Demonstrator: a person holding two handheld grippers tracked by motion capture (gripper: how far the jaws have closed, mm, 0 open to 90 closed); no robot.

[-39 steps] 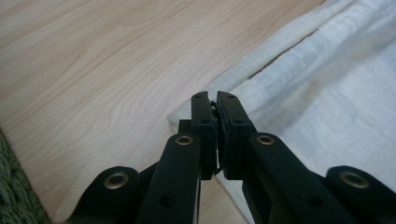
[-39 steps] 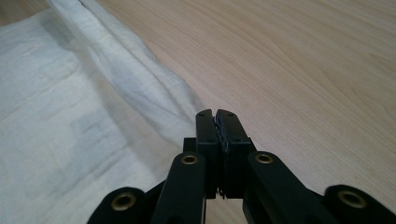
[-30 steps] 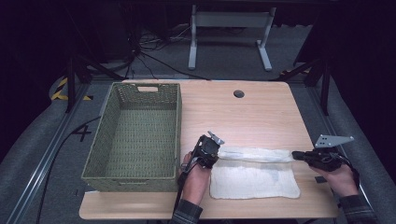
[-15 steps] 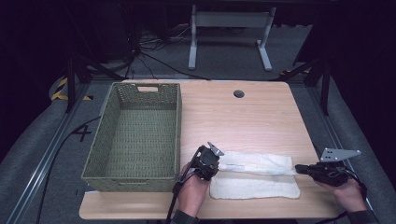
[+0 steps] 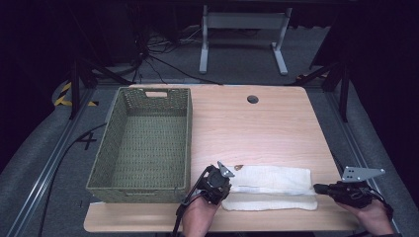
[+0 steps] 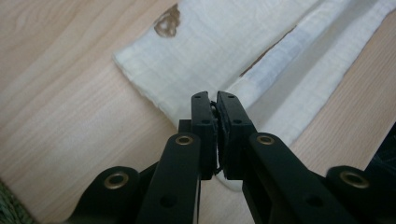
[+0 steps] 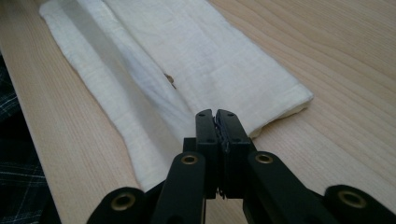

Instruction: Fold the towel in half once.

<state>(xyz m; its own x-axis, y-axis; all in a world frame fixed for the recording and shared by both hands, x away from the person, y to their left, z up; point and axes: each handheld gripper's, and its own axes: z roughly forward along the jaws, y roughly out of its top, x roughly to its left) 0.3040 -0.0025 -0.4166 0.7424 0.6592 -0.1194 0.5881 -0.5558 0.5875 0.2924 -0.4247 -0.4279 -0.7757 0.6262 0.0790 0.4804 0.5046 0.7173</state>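
The white towel [image 5: 271,187] lies flat near the front edge of the table, folded into a long strip. It looks soft and a bit bumpy, like woven cloth, with a small brown mark [image 6: 167,22] near one end. The left gripper [image 5: 223,186] is at the towel's 9 o'clock end, and its black jaws are pressed together on the cloth edge there. The right gripper [image 5: 318,188] is at the towel's 3 o'clock end, with its jaws pinching that end too. Each gripper is black and hard, with little gold rings on its arms. The table [image 5: 257,128] is smooth light wood with thin wavy lines in it. At about 10 o'clock from the towel sits a big green basket [image 5: 143,143], woven and box-shaped, with a handle hole in its far wall. Farther off, at 12 o'clock, there is a small round hole [image 5: 253,99] in the table. Behind the table the room is dark, with a grey floor, black cables [image 5: 163,61] and a grey metal stand [image 5: 242,34].
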